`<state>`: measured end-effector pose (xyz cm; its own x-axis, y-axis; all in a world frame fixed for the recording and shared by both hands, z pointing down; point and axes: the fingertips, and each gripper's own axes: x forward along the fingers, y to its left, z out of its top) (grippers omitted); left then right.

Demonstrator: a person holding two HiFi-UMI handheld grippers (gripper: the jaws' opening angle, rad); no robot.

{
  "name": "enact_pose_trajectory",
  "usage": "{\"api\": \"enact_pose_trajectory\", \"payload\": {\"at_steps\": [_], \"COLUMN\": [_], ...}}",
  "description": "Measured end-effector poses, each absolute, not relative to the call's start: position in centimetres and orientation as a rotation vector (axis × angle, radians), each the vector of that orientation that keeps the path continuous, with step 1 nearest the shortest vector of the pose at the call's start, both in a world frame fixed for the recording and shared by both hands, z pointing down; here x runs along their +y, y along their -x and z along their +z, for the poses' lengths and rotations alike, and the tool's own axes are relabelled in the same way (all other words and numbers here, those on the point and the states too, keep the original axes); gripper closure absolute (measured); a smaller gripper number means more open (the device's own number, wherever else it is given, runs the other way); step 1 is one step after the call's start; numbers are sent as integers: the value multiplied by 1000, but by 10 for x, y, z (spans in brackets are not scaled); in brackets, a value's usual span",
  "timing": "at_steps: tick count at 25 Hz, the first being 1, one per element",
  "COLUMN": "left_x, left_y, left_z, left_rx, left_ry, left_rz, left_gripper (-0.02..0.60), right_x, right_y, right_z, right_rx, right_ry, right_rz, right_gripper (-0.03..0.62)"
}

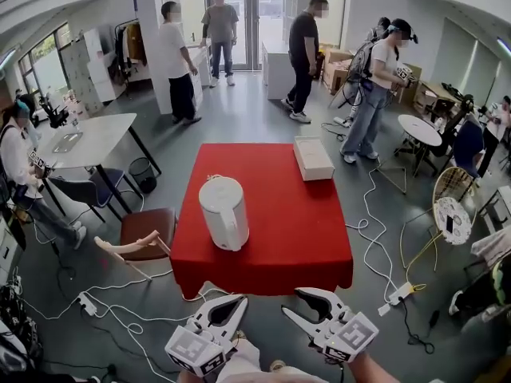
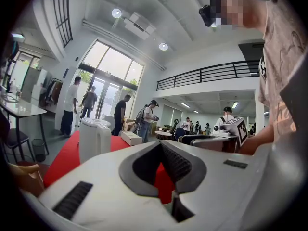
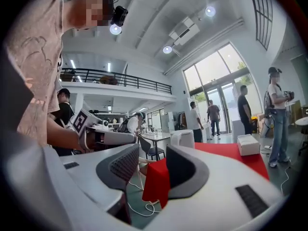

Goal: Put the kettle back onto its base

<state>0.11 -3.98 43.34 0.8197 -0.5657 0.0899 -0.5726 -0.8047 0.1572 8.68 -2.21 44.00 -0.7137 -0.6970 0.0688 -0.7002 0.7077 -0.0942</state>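
Kettle [image 1: 223, 212] upright, nothing gripped.
My left claw [image 1: 227, 303] and right claw [image 1: 291, 300] gape empty; kettle stands ahead on table [image 1: 295, 238], no separate base seen, so it's maybe already seated.

Smooth plastic kettle [image 1: 223, 212]; matt cloth [image 1: 297, 218]

No legible text, labels, brands or numbers in any view.
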Motion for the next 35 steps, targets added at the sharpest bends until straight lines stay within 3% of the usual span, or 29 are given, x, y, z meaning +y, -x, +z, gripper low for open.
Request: {"api": "enact_pose_trajectory", "payload": {"at_steps": [18, 20, 23, 25, 35], "left_x": [53, 57, 60, 61, 60], "left_y": [14, 19, 24, 26, 20], "left_z": [424, 424, 423, 422, 417], "left_rx": [-909, -911, -901, -899, -862], "left_ry": [-2828, -2832, -2835, -2837, -2855], "left_rz": [67, 69, 57, 48, 21], "left_gripper": [583, 583, 583, 583, 583], "right_x": [63, 66, 69, 72, 76], "right_y": [-44, -39, -33, -30, -27], "right_z": [422, 419, 416, 415, 420], "right_rx": [-2962, -2973, -2970, -2974, -2948], "right_ry": [-1077, -1091, -1111, -1106, -1073], "right_rz": [186, 181, 143, 143, 151], "right_gripper": [419, 444, 547, 581, 586]}}
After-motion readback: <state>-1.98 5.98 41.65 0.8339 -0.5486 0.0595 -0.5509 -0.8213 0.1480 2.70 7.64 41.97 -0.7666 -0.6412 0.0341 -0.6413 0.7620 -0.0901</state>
